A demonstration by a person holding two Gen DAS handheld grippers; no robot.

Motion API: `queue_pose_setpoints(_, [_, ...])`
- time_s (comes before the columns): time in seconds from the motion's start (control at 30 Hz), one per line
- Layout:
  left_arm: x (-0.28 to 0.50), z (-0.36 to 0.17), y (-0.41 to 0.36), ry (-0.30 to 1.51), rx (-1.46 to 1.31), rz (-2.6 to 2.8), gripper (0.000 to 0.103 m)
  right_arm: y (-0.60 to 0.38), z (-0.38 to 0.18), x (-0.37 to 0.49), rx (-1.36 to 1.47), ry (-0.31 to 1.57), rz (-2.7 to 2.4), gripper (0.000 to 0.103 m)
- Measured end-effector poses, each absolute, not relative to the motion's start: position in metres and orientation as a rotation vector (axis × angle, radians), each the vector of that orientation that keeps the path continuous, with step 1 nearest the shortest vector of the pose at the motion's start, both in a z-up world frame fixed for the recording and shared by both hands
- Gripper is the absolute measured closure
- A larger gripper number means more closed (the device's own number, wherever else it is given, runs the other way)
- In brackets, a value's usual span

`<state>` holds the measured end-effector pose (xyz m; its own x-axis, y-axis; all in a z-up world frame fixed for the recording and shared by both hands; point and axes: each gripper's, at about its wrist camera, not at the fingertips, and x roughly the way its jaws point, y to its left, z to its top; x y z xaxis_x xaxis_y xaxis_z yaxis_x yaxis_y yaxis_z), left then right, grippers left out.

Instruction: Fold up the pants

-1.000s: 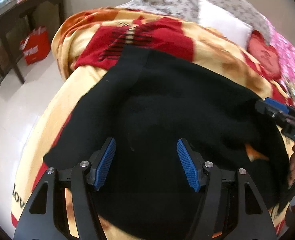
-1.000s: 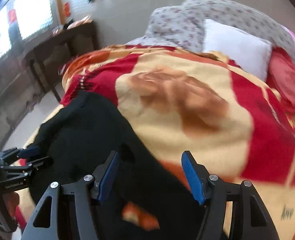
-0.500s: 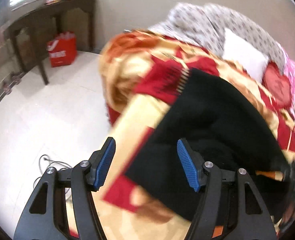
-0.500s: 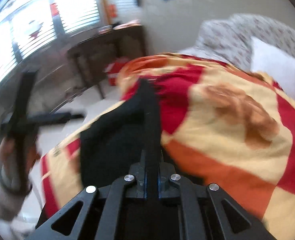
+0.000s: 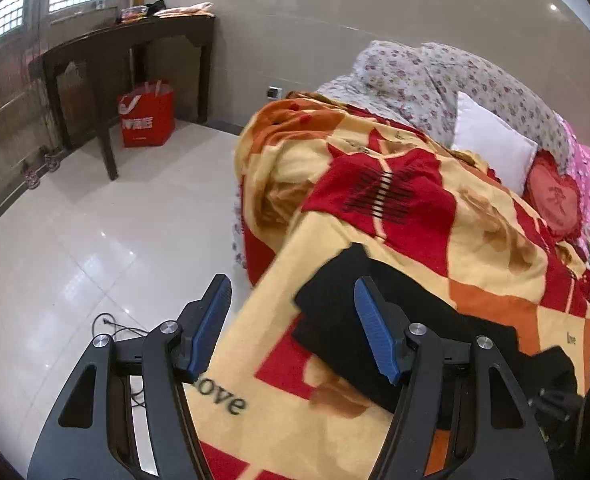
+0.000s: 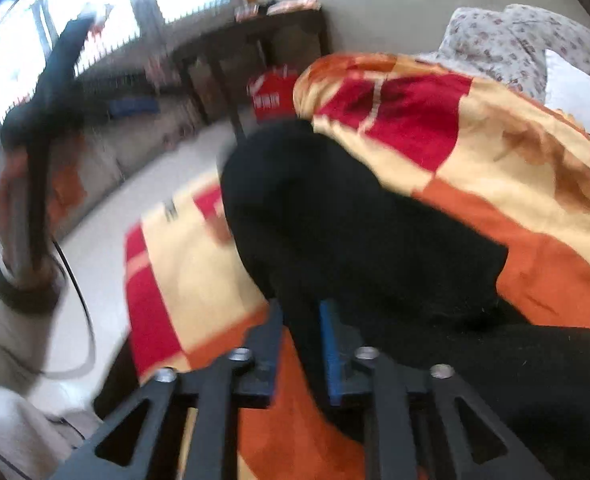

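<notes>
The black pants point(image 5: 407, 312) lie bunched on the red, yellow and orange blanket point(image 5: 375, 208) near the bed's foot. My left gripper point(image 5: 291, 328) is open and empty, raised above the bed's edge, left of the pants. In the right wrist view the pants point(image 6: 355, 220) run from the jaws up the blanket point(image 6: 515, 152). My right gripper point(image 6: 301, 332) is shut on the black fabric, which stands pinched between its blue pads point(image 6: 331, 344). The left gripper point(image 6: 43, 128) shows there blurred, held high at the left.
A dark wooden table point(image 5: 127, 52) stands by the window, with a red bag point(image 5: 147, 116) beneath it. White tiled floor point(image 5: 75, 248) with a cable point(image 5: 111, 328) lies left of the bed. A white pillow point(image 5: 491, 144) and flowered pillows point(image 5: 435, 76) sit at the head.
My left gripper has lifted off the pants and swung left, staying open. My right gripper has closed on the pants and is pulling the fabric toward the bed's foot.
</notes>
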<state>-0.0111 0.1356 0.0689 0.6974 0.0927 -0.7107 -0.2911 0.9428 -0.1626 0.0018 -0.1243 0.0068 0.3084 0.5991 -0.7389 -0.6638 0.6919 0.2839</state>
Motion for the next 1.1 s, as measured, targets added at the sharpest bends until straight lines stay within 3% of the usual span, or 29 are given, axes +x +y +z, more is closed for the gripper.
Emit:
queue_pose_setpoints(0.17, [0.004, 0.053, 0.102, 0.820, -0.217, 0.153, 0.039, -0.141, 0.002, 0.001, 0.071, 0.944, 0.836, 0.066])
queue_pose_setpoints(0.3, [0.024, 0.018, 0.074, 0.911, -0.178, 0.124, 0.039, -0.156, -0.023, 0.005, 0.120, 1.060, 0.732, 0.066])
queue_pose_setpoints(0.47, [0.038, -0.028, 0.046, 1.013, -0.087, 0.138, 0.038, -0.231, 0.006, -0.023, 0.267, 0.927, 0.605, 0.065])
queue_pose_setpoints(0.63, [0.036, -0.024, 0.049, 1.008, -0.108, 0.132, 0.036, -0.334, 0.023, -0.053, 0.275, 0.873, 0.231, 0.061])
queue_pose_setpoints(0.77, [0.035, -0.022, 0.055, 1.014, -0.153, 0.131, 0.036, -0.399, 0.006, -0.068, 0.367, 0.904, 0.028, 0.056])
queue_pose_setpoints(1.03, [0.035, -0.021, 0.048, 1.024, -0.121, 0.147, 0.036, -0.391, -0.027, -0.050, 0.421, 0.883, 0.035, 0.056])
queue_pose_setpoints(1.07, [0.035, -0.021, 0.049, 1.025, -0.125, 0.146, 0.036, -0.383, -0.029, -0.046, 0.429, 0.868, 0.066, 0.063])
queue_pose_setpoints(1.1, [0.034, -0.019, 0.050, 1.026, -0.131, 0.148, 0.036, -0.380, -0.028, -0.044, 0.434, 0.855, 0.086, 0.084])
